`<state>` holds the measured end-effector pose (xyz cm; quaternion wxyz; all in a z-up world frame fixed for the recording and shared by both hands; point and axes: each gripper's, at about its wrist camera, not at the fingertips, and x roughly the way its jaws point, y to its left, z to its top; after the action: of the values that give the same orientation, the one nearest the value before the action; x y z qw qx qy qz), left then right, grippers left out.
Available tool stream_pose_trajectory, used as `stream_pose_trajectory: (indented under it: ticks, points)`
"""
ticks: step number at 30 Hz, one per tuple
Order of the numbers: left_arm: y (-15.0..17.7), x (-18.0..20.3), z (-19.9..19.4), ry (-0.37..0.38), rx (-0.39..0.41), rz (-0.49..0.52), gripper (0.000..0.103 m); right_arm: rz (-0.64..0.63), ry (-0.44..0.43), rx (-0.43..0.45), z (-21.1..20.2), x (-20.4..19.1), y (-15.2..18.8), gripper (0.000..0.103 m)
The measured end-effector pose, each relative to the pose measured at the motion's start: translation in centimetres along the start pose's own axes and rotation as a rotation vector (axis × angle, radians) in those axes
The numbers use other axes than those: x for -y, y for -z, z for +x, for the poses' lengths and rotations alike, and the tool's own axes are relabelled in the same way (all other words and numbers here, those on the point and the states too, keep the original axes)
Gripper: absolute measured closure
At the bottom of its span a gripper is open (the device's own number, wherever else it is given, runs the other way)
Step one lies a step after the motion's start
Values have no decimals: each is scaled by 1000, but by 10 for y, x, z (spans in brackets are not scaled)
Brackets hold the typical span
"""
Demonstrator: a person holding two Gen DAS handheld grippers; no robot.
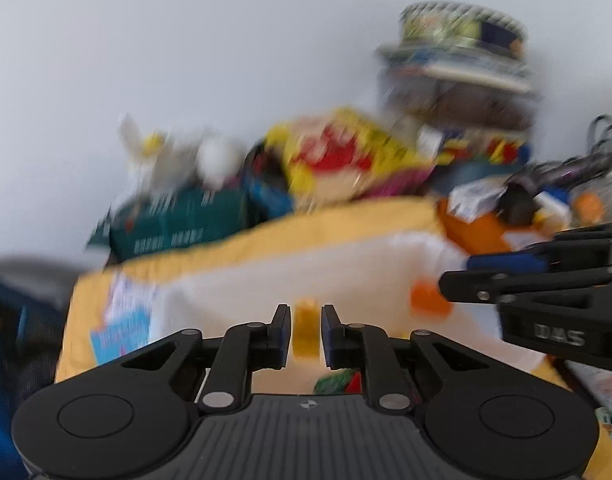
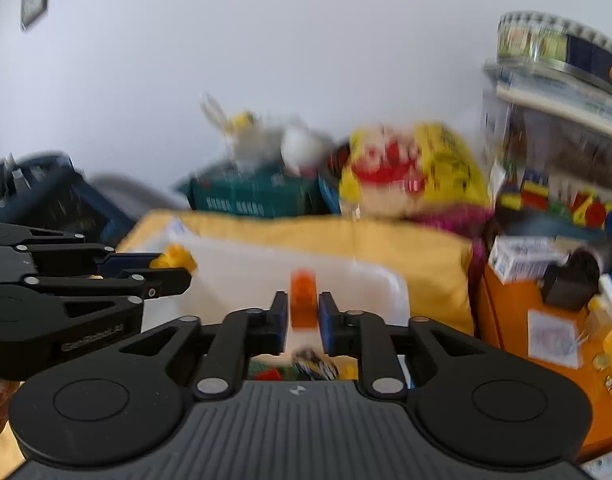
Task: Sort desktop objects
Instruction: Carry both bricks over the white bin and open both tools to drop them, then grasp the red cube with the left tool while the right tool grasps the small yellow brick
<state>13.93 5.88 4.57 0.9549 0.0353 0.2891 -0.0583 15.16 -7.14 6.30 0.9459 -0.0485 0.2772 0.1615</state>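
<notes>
A pale wall (image 1: 185,60) is seen filling the background of both views, everything smeared by motion. Below it a yellow cloth (image 2: 386,240) is spread over the table, and on it a white tray (image 2: 346,276) is set, just beyond both grippers. Behind the cloth a green crate (image 2: 245,196) and a yellow-and-red bag (image 2: 406,168) are lined up against the wall, with a stacked shelf of tins (image 2: 554,52) at the right. An orange box (image 2: 518,320) is placed beside the cloth's right edge.

The left gripper (image 1: 306,334) is held above the tray, jaws narrow, and a yellow block (image 1: 306,332) is seen between the pads; in the right view that same block (image 2: 175,258) is seen at its tips. The right gripper (image 2: 302,316) is likewise narrow, with an orange block (image 2: 303,300) between its blue pads (image 2: 325,320). Through the blur, whether either block is truly pinched cannot be told for certain, though contact appears made on both.
</notes>
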Motion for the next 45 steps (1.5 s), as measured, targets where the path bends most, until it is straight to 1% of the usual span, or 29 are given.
stream_pose_trajectory:
  ticks: [1, 2, 3, 4, 6, 7, 8, 11, 13, 15, 18, 20, 21, 23, 25, 27, 29, 32, 34, 36, 38, 41, 42, 43, 45]
  points:
    - [4, 0, 1, 12, -13, -20, 73, 8, -5, -10, 2, 3, 5, 74]
    - [7, -2, -2, 33, -5, -38, 70, 19, -7, -11, 0, 6, 10, 74]
    - [11, -3, -7, 51, 8, -49, 60, 27, -13, -5, -4, 9, 15, 74]
    - [14, -2, -13, 55, 19, -50, 56, 31, -24, 4, -9, 13, 19, 73]
    - [19, 1, -26, 55, 41, -22, 56, 24, -44, 43, -23, 25, 25, 66]
    - [21, 3, -32, 59, 48, -7, 56, 24, -35, 69, -31, 35, 28, 55]
    - [22, 4, -36, 63, 53, 5, 56, 28, -23, 76, -37, 44, 28, 48]
    - [28, 12, -53, 97, 79, 13, 54, 25, 4, 72, -52, 72, 32, 48]
    - [37, 20, -61, 140, 88, 14, 49, 29, 51, 53, -55, 87, 39, 48]
    - [47, 31, -59, 162, 63, 26, 49, 48, 70, 23, -54, 95, 49, 48]
    - [68, 51, -48, 202, -16, 68, 49, 77, 84, -64, -43, 97, 72, 50]
    - [82, 62, -39, 207, -64, 84, 49, 61, 77, -119, -33, 91, 90, 55]
    - [89, 68, -33, 208, -85, 97, 49, 45, 73, -142, -28, 86, 98, 57]
    - [98, 76, -22, 208, -137, 105, 49, -1, 56, -187, -15, 74, 111, 66]
    - [107, 82, -15, 227, -171, 103, 49, -67, 35, -206, -6, 63, 119, 66]
    - [115, 89, -11, 224, -195, 113, 49, -164, 25, -223, 3, 51, 123, 68]
    - [120, 93, -11, 233, -198, 109, 49, -245, 29, -220, 8, 43, 126, 70]
    - [117, 97, -2, 256, -184, 79, 49, -286, 32, -251, 23, 41, 126, 71]
    - [113, 100, 9, 245, -197, 68, 49, -277, 2, -290, 35, 44, 125, 71]
    - [110, 102, 18, 243, -212, 48, 49, -254, -13, -307, 43, 48, 126, 71]
    - [109, 103, 26, 233, -226, 36, 49, -226, -20, -305, 48, 51, 127, 77]
    - [109, 106, 40, 207, -247, 41, 50, -144, -13, -288, 39, 59, 126, 77]
    - [109, 106, 44, 192, -253, 37, 52, -122, -6, -278, 33, 61, 127, 77]
    - [108, 105, 48, 189, -256, 17, 55, -97, -4, -271, 25, 63, 128, 77]
    - [107, 99, 52, 193, -250, -43, 58, -64, -14, -261, 12, 64, 133, 77]
